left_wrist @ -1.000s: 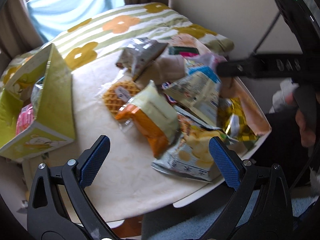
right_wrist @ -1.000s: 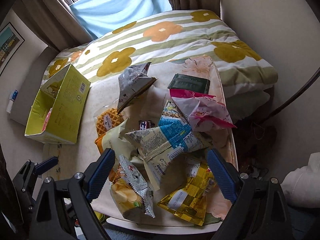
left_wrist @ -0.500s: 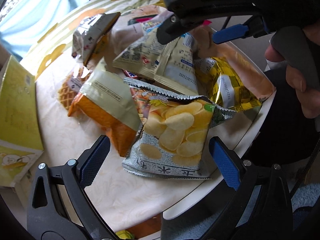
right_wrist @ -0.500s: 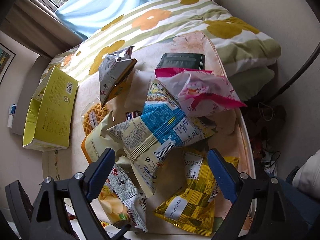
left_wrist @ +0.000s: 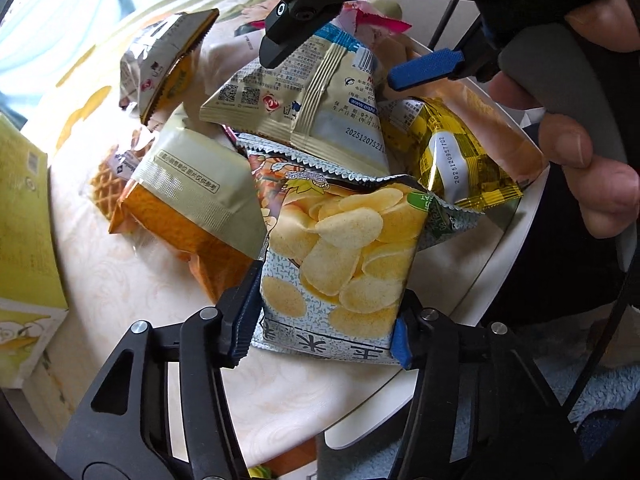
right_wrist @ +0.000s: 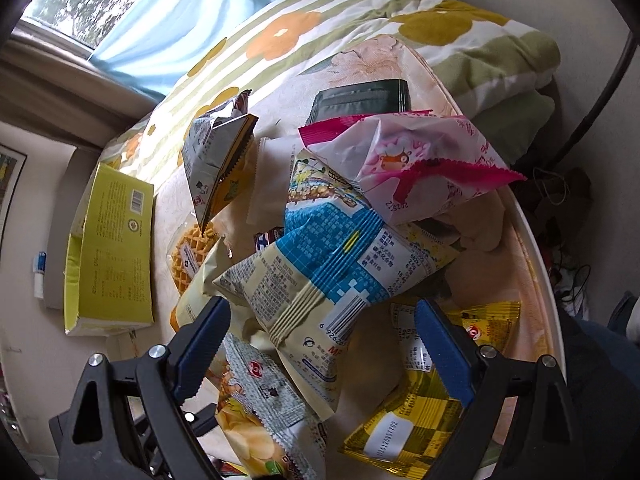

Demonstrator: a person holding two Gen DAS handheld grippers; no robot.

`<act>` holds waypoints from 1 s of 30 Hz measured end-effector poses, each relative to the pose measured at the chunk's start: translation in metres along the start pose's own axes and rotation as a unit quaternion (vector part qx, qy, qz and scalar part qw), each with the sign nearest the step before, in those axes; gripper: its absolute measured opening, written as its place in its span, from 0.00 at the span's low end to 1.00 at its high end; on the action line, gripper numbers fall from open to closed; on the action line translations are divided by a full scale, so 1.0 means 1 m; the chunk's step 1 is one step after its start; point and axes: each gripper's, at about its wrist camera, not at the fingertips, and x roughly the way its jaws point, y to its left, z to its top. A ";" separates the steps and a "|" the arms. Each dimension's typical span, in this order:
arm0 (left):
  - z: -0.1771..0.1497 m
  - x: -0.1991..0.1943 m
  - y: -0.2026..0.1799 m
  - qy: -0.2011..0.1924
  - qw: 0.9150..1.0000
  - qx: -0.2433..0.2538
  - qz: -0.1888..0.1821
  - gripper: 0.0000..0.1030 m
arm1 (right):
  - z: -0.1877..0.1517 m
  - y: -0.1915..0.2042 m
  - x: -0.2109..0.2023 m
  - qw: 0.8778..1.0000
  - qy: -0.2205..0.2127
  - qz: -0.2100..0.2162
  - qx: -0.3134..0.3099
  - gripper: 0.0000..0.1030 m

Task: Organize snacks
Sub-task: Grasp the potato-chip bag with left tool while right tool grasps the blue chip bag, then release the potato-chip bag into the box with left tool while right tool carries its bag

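Note:
A pile of snack bags lies on a round table [left_wrist: 132, 280]. My left gripper [left_wrist: 322, 316] is shut on the near end of a potato chip bag [left_wrist: 344, 256]; that bag also shows in the right wrist view [right_wrist: 256, 436]. My right gripper [right_wrist: 320, 340] is open, its fingers either side of a cream and blue bag [right_wrist: 336, 272]. In the left wrist view this gripper [left_wrist: 344, 56] hangs over the same cream bag [left_wrist: 316, 108]. A yellow checked bag [right_wrist: 424, 408] lies under the right finger. A yellow-green box [right_wrist: 116, 256] stands open at the table's left.
Around the pile are an orange and cream bag [left_wrist: 192, 208], a waffle pack [right_wrist: 192, 256], a silver bag [right_wrist: 216, 160], a pink bag [right_wrist: 420, 160] and a dark green pack [right_wrist: 360, 100]. A flowered quilt [right_wrist: 312, 28] lies behind the table. The table's edge [left_wrist: 480, 280] is near.
My left gripper has moved in and closed on the chip bag. My right gripper has come down closer over the cream and blue bag, still open.

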 end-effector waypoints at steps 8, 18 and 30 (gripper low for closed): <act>0.000 -0.006 0.012 -0.006 1.000 -0.005 -0.008 0.42 | 0.008 -0.007 0.011 0.997 -0.002 0.040 0.072 0.89; 0.001 0.000 0.009 0.000 1.000 0.006 -0.005 0.42 | 0.007 -0.014 0.019 0.992 0.003 0.060 0.108 0.59; 0.008 -0.030 0.010 -0.026 1.000 -0.011 0.010 0.40 | 0.005 -0.009 -0.004 0.993 -0.004 0.080 0.089 0.47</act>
